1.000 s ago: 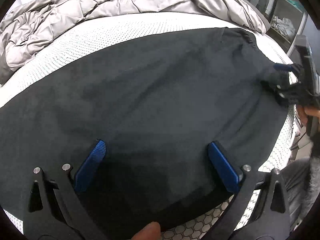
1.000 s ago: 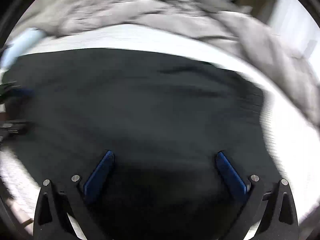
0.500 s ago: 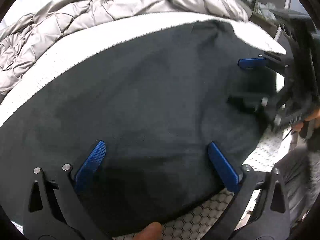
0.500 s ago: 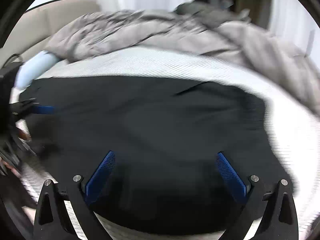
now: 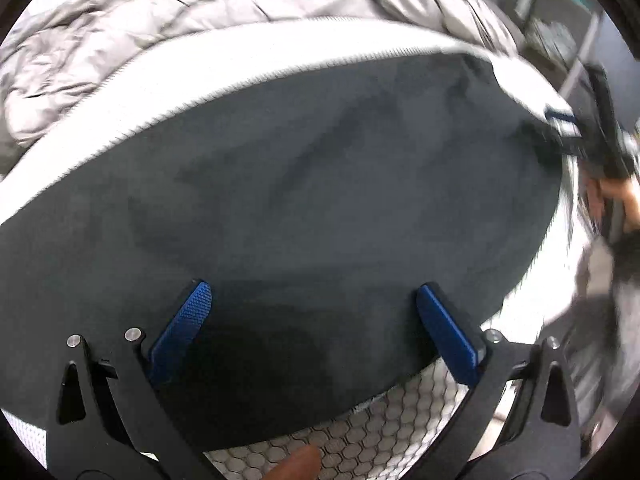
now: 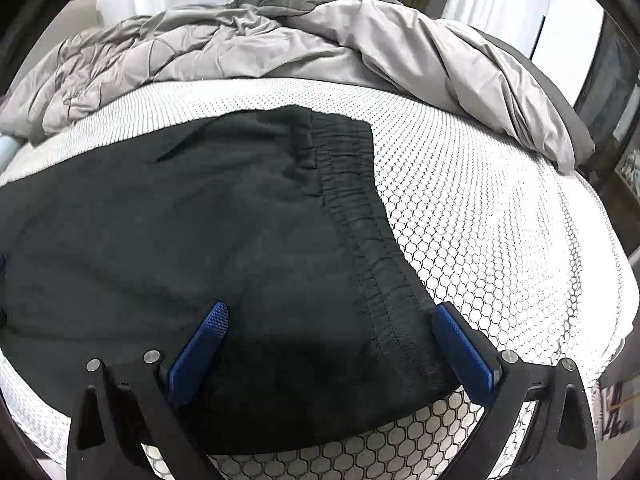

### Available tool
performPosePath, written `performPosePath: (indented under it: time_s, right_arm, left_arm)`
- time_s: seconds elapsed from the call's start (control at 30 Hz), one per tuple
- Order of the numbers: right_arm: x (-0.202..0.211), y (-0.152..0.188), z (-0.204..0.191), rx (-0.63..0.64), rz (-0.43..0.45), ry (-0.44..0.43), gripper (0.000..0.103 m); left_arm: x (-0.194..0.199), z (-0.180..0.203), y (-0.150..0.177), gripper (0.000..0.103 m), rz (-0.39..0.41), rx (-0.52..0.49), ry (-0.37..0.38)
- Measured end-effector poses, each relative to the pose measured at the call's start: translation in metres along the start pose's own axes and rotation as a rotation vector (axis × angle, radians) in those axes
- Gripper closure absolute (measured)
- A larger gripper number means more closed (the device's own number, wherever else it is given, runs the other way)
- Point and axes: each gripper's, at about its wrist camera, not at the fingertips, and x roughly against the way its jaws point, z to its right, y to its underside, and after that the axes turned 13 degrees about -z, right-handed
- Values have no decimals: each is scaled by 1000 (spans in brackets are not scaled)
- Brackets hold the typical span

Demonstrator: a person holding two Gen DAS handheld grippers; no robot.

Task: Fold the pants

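While spread, pants (image 6: 168,240), mattress (image 6: 500,220), grey duvet (image 6: 248,48)

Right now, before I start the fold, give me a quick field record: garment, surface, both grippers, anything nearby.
garment: black fabric pants, spread flat, elastic waistband toward the right
surface: white honeycomb-patterned mattress
left gripper: open, blue pads over the pants' near edge, nothing held
right gripper: open, straddling the waistband's near end, nothing held
nearby: crumpled grey quilted comforter at the far side of the mattress, clear of the pants
fold: not yet started
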Motion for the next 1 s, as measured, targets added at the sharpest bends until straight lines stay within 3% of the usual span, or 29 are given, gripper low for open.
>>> performPosePath:
  time_s: [0.07, 0.17, 0.27, 0.4, 0.47, 0.53, 0.6, 0.63, 0.73, 0.83, 0.93, 1.0]
  right_arm:
    - [16, -2, -14, 29, 45, -4, 0]
    - [35, -12, -44, 82, 116, -73, 0]
    - [30, -20, -78, 137, 81, -218, 0]
    - [-2, -43, -130, 261, -3, -307, 1]
    - [-15, -45, -136, 304, -37, -235, 2]
    - [-19, -38, -120, 294, -32, -110, 2]
    - [-14, -31, -84, 198, -11, -20, 5]
    - [-13, -28, -68, 156, -18, -47, 5]
    - [-18, -16, -35, 70, -29, 97, 5]
    - [-20, -19, -15, -26, -43, 6, 5]
    - [1, -17, -20, -46, -1, 45, 5]
    - [23, -13, -30, -38, 61, 17, 5]
  left_arm:
    - [10, -7, -6, 1, 82, 65, -16]
    - [2, -13, -23, 1, 62, 114, 36]
    - [-15, -7, -43, 1, 17, 99, 28]
    - [-37, -6, -50, 1, -60, 39, -52]
    - [-40, -21, -42, 1, -75, 65, -60]
    - [-37, -40, -34, 1, -70, 116, -70]
    - [-38, -55, -29, 1, -69, 153, -93]
    - [-37, -62, -25, 1, -65, 165, -97]
    - [-33, -82, -15, 1, -57, 181, -104]
    - [-31, -85, -14, 1, -57, 181, -120]
    - [-18, -77, -21, 1, -30, 172, -115]
    - [-14, -68, -36, 1, -3, 161, -84]
